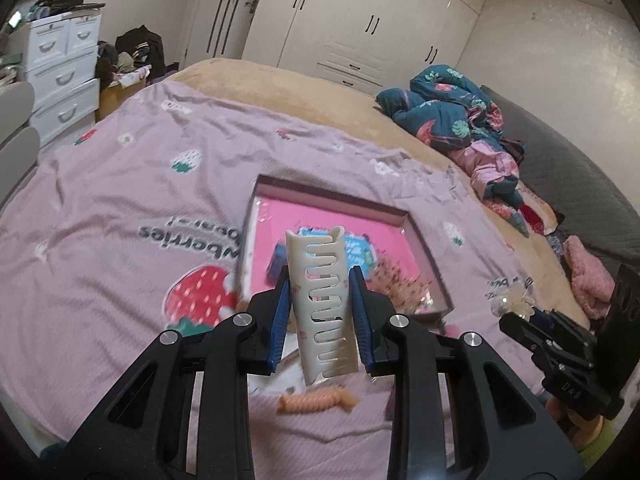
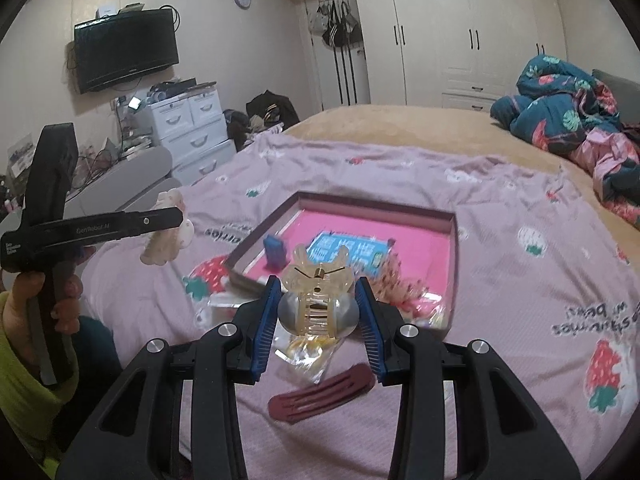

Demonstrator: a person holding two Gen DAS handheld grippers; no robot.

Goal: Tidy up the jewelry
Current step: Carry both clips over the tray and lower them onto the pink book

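Above the strawberry-print bedspread [image 1: 120, 184], the left tongs [image 1: 320, 312] clamp a white hair clip [image 1: 324, 300], the right tongs [image 2: 318, 312] a translucent claw clip [image 2: 318, 300]; each should release low inside the pink-lined tray [image 2: 436, 252].

left gripper [image 2: 176, 216] side: "GenRobot.AI" | right gripper [image 1: 516, 320] body: "DAS" | blanket [image 1: 120, 184]: upside-down "…wberries"; rest unreadable

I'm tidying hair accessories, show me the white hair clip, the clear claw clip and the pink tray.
white hair clip [image 1: 324, 304], left wrist view, slotted middle.
clear claw clip [image 2: 318, 304], right wrist view, teeth.
pink tray [image 2: 432, 252], right wrist view, bare floor.
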